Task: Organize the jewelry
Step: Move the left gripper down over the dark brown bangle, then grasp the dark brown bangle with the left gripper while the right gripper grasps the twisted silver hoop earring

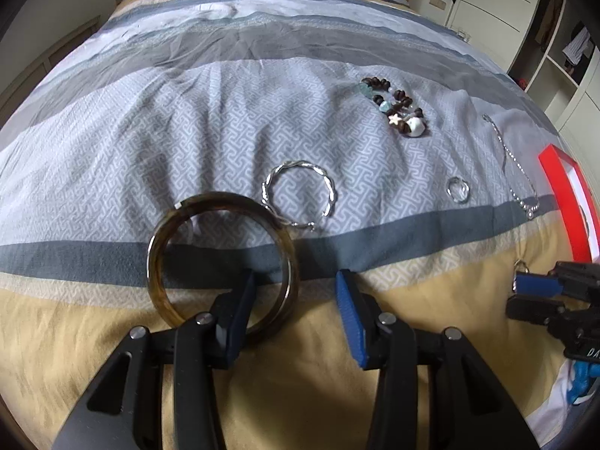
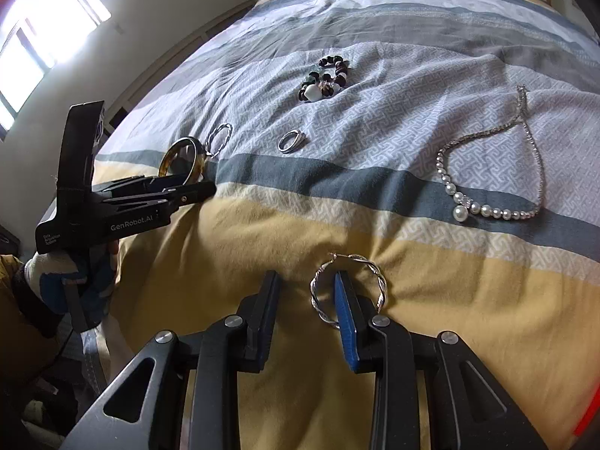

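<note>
Jewelry: spread over the bed (image 1: 112, 142), on a striped grey, white and yellow cover.
Red tray: its rim (image 1: 562, 202) shows at the right edge of the left wrist view, just beside the necklace.
Left tongs (image 1: 296, 292): wide open, gripping nothing; the left finger (image 1: 240, 300) passes through the bangle, the blue-padded right finger outside it.
Right tongs (image 2: 309, 292): wide open, clamped on nothing; the blue-padded right finger (image 2: 343, 300) sits inside the near hoop earring.
Pearl necklace (image 2: 498, 172): laid in an open loop on the grey and white stripes, pearls nearest the camera, thin chain running away.
Bangle (image 1: 221, 258): brown, translucent, tilted up on edge over the dark grey stripe.
Beaded bracelet (image 1: 393, 107): dark brown, white and green beads in a heap, well apart from the tongs.
Hoop earrings: twisted silver; one (image 1: 300, 195) flat behind the bangle, overlapped by its rim, the other (image 2: 348, 288) on the yellow stripe.
Ring (image 1: 458, 189): silver, between the far earring and the necklace.
</note>
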